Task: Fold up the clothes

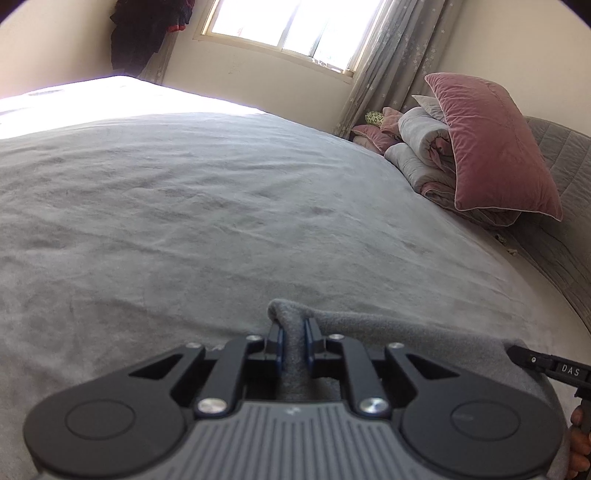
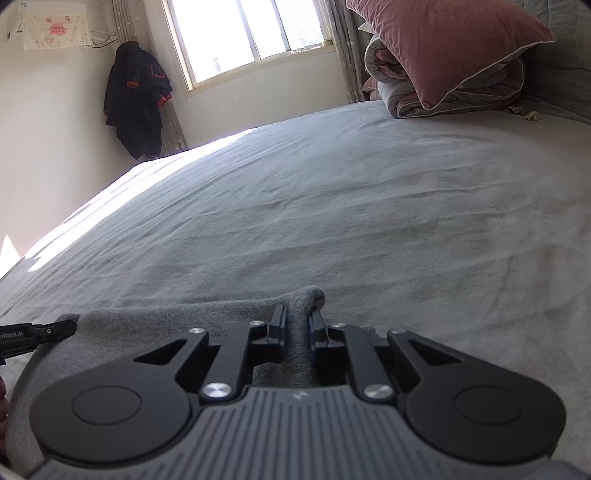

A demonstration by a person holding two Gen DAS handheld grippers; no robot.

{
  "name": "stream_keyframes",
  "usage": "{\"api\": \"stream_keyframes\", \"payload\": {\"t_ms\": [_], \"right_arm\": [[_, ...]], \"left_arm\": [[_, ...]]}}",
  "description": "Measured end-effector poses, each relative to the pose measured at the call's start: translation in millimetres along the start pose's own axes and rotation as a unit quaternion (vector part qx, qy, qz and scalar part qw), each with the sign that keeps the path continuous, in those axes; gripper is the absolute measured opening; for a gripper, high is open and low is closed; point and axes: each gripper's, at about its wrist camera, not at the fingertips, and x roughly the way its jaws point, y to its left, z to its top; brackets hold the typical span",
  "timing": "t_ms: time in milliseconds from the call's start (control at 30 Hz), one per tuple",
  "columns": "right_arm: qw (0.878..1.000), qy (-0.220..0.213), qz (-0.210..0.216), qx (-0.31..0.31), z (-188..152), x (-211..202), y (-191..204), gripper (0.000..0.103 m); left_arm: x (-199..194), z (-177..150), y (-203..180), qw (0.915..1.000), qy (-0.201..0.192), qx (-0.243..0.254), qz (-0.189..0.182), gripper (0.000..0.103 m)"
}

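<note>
Pinching a bunched edge of the grey garment [image 1: 388,328], the left claw [image 1: 293,341] sits low over the bed [image 1: 184,206]. The right claw [image 2: 298,328] grips the garment's other corner likewise.

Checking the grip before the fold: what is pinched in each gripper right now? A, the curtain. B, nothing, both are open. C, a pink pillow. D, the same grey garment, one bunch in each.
D: the left gripper and the right gripper each pinch a bunch of the grey garment lying on the bed.

Home bedroom: grey-sheeted bed [image 1: 184,203], pink pillow [image 1: 495,144], curtained window [image 2: 243,33], hanging coat [image 2: 136,99].
</note>
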Motion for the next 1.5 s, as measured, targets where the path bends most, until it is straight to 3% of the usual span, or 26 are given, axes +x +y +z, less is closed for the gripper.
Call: {"api": "stream_keyframes", "payload": {"t_ms": [67, 200, 367, 500, 633, 833, 967, 1100, 1267, 1400, 1500], "right_arm": [[1.000, -0.007, -0.005, -0.003, 3, -5, 0, 0.024], [0.999, -0.033, -0.017, -0.016, 7, -15, 6, 0.024], [0.996, -0.033, -0.029, -0.076, 6, -6, 38, 0.029], [0.993, -0.016, -0.038, -0.113, -2, 7, 56, 0.029], [0.994, -0.007, -0.047, -0.100, -8, 9, 36, 0.029], [0.996, -0.008, -0.060, -0.071, -1, -10, 10, 0.033], [0.996, -0.020, -0.032, -0.080, -3, -35, 23, 0.033], [0.993, -0.004, 0.011, -0.114, -15, -51, 44, 0.033], [0.990, 0.022, 0.016, -0.139, -36, -60, 45, 0.033], [0.995, 0.025, 0.027, -0.094, -45, -65, 24, 0.039], [0.996, 0.034, 0.024, -0.079, -36, -66, 25, 0.039]], "left_arm": [[-10, 5, -3, 0.9999, -0.009, 0.000, 0.012, 0.021], [-31, 14, -14, 0.9991, -0.038, 0.004, 0.020, 0.028], [-29, 14, -46, 0.9985, -0.032, 0.044, 0.001, 0.030], [-12, 4, -57, 0.9975, -0.019, 0.067, 0.007, 0.030], [-4, -10, -38, 0.9973, -0.009, 0.070, 0.018, 0.030], [-28, -2, -30, 0.9979, -0.007, 0.064, 0.008, 0.035], [-49, -4, -43, 0.9971, -0.015, 0.070, -0.027, 0.037], [-65, -19, -61, 0.9917, -0.002, 0.117, -0.054, 0.040], [-69, -38, -47, 0.9911, 0.027, 0.125, -0.037, 0.041], [-79, -48, -29, 0.9921, 0.020, 0.115, -0.045, 0.042], [-85, -46, -29, 0.9922, 0.023, 0.119, -0.029, 0.047]]}}
